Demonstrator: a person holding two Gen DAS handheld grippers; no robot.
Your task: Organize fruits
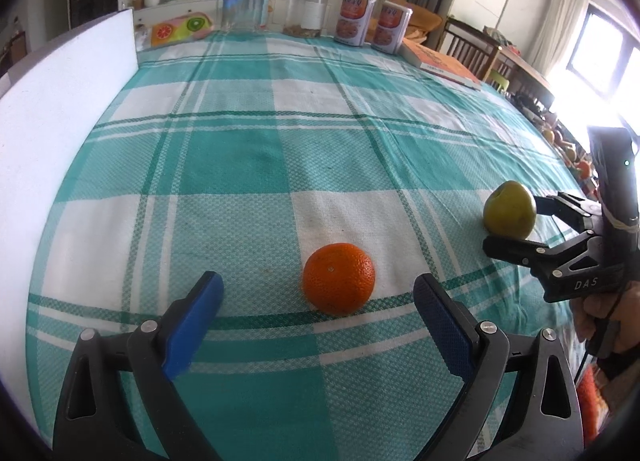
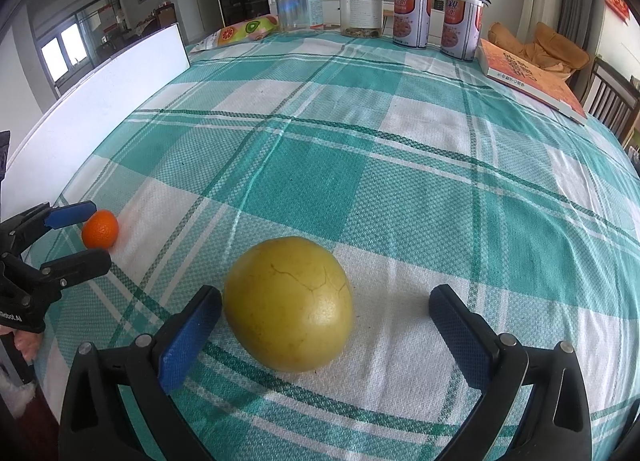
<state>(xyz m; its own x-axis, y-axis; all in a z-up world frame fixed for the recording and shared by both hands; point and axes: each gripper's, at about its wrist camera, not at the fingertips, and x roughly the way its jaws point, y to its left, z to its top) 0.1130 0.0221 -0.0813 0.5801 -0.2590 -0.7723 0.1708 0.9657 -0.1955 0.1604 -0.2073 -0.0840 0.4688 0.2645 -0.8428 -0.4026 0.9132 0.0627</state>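
2 low wrist cameras, both facing the far table edge at 12 o'clock.
Left view sits close behind the orange [image 1: 338, 278], right view behind the yellow fruit [image 2: 288, 303]; each shows the other's fruit, at 3 and 9 o'clock.

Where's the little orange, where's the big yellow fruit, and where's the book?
orange [image 1: 338, 278], left wrist view, middle of its dimpled peel.
yellow fruit [image 2: 288, 303], right wrist view, middle of its smooth skin.
book [image 2: 532, 79], right wrist view, middle of its orange cover.
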